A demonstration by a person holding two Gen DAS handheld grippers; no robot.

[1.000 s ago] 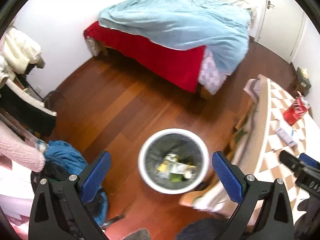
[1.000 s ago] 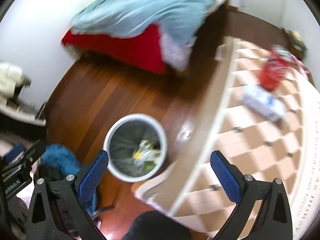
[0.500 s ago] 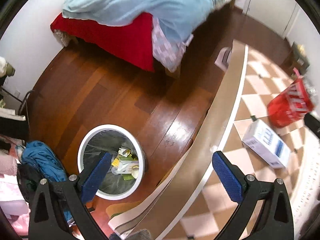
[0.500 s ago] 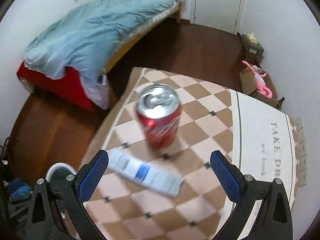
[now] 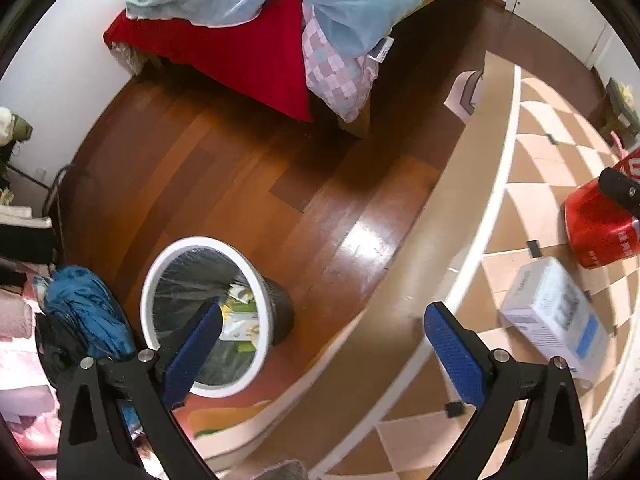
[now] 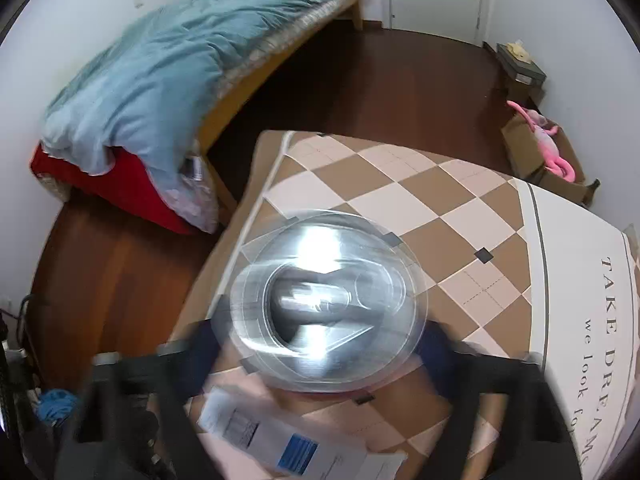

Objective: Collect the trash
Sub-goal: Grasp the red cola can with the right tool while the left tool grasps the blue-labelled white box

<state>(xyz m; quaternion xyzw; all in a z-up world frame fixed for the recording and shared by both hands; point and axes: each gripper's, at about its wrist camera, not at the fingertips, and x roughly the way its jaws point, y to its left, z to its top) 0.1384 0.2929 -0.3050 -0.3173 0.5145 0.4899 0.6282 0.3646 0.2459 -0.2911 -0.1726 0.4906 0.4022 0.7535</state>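
Note:
A red soda can (image 5: 600, 228) stands on the checkered table (image 5: 532, 168); its silver top (image 6: 324, 304) fills the right wrist view, blurred. My right gripper (image 6: 316, 340) is open, its blue pads on either side of the can, contact unclear. A white and blue box (image 5: 556, 316) lies beside the can, also in the right wrist view (image 6: 288, 444). My left gripper (image 5: 320, 340) is open and empty, over the table's edge. A white-rimmed trash bin (image 5: 208, 312) with wrappers inside stands on the floor at lower left.
A bed (image 5: 256, 36) with a blue duvet and red sheet stands across the wooden floor (image 5: 240, 184). A blue bag and clothes (image 5: 84, 312) lie left of the bin. A cardboard box with a pink toy (image 6: 548, 148) sits by the far wall.
My right gripper has dropped down around the can, which now fills its view. My left gripper has drifted slightly, the bin and table shifting a little in its view.

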